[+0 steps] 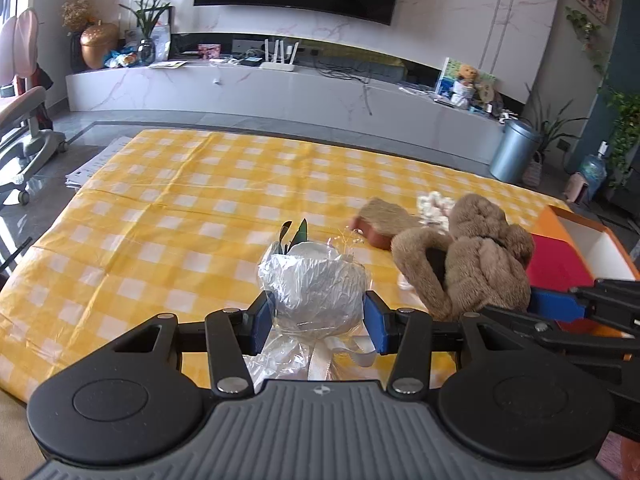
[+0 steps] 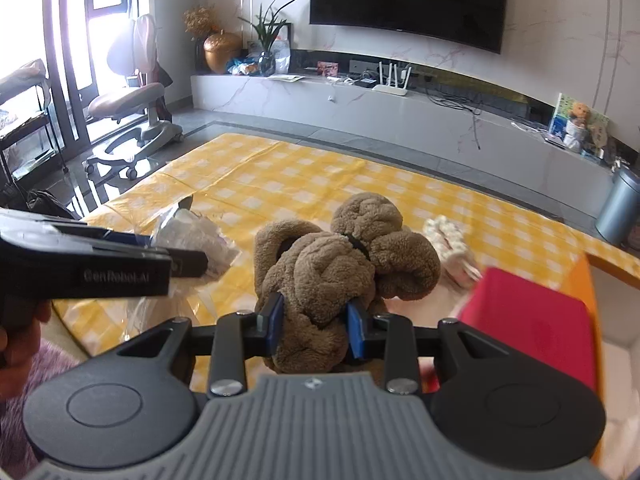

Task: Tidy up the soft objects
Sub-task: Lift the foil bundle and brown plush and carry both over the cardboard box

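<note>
Above a yellow checked tablecloth (image 1: 192, 208) you hold both loads clear of the cloth; your left gripper (image 1: 320, 320) pinches a small cellophane-wrapped bouquet (image 1: 316, 280) between its blue pads, ribbon trailing below, blooms pointing away from you; your right gripper (image 2: 316, 330) is clamped on the lower part of a brown knotted plush toy (image 2: 340, 264), its bulk swelling up and forward past the fingertips. The relation that counts, by my reading, is the orange box (image 1: 576, 236) with its red flap (image 2: 532, 320); it lies at your right, just beside the right gripper and low in that view, while the bouquet hand sits farther left; the plush looks nearer its likely home, a short swing right and down. A brown bristled brush (image 1: 386, 220) and a white fluffy item (image 2: 448, 240) remain on the cloth beyond the plush.
</note>
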